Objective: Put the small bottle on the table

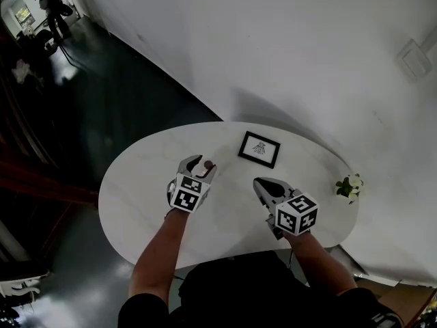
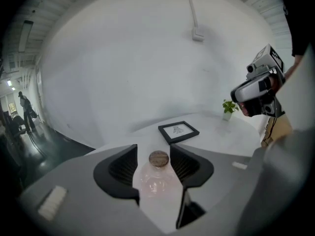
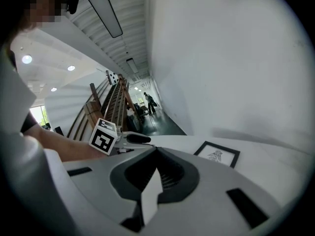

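Table (image 1: 136, 183): oval, white, faintly veined top, set close against a white wall (image 1: 287, 46). Dark glossy floor (image 1: 102, 101) lies to its left.

Small bottle (image 2: 157, 181): clear, faintly pink, round-bodied, closed with a brown cork stopper (image 2: 158, 158). It stands upright on the table, left of centre, between the jaws of the left gripper.

Left gripper (image 1: 205, 161): held low over the table's left half, pointing toward the wall. The jaws are spread wide, one on each side of the bottle. A sliver of gap shows between each pad and the bottle's neck, so the pads do not press on it. Marker cube (image 1: 188, 193) at its rear, with the forearm behind.

Right gripper (image 1: 261, 183): over the table's right half, well apart from the bottle. The jaws are drawn together to a narrow point, with only a thin wedge of tabletop visible between them lower down. Nothing is held. A second marker cube (image 1: 296, 214) sits at its rear.

Picture frame (image 1: 259, 149): black, with a small drawing on white. It lies flat on the table beyond the two grippers, nearer the wall and apart from the bottle.

Potted plant (image 1: 349, 186): small, green, in a pale pot, at the table's right end.

Person (image 1: 51, 9): standing far off down the corridor at upper left, too small for detail.
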`<action>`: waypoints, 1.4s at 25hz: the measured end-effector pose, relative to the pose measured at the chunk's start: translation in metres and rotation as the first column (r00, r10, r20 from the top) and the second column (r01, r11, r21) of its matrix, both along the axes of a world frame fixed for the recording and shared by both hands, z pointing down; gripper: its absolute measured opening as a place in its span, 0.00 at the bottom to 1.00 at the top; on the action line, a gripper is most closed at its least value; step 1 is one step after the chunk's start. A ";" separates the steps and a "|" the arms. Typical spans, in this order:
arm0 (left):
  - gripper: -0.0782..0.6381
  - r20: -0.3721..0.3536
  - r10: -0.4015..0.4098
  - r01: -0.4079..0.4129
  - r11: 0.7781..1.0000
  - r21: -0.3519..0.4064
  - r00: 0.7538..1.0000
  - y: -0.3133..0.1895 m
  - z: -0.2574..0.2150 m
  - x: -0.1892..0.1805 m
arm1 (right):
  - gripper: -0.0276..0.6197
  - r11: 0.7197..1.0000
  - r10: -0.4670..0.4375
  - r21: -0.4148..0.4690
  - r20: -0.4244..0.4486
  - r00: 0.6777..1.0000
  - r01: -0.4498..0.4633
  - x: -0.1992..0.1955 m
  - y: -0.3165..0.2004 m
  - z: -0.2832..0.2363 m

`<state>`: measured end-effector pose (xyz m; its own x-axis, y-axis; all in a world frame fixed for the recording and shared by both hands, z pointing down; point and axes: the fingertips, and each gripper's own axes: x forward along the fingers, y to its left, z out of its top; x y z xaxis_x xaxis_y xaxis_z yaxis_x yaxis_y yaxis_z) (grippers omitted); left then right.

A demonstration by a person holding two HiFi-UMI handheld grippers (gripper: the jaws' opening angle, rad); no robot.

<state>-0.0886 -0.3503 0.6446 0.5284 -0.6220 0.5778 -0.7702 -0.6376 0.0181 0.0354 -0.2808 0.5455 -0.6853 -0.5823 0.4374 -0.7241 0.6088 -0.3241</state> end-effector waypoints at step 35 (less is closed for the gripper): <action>0.13 -0.216 -0.203 0.234 0.964 0.130 0.955 0.126 -0.162 -0.009 | 0.03 0.962 -0.170 0.230 0.081 0.982 0.148 0.035 0.055 -0.094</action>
<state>-0.0975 -0.2243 0.4830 0.4644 -0.8072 0.3645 -0.8814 -0.4615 0.1009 0.0701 -0.2262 0.4518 -0.8100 -0.5373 0.2351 -0.5836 0.7780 -0.2327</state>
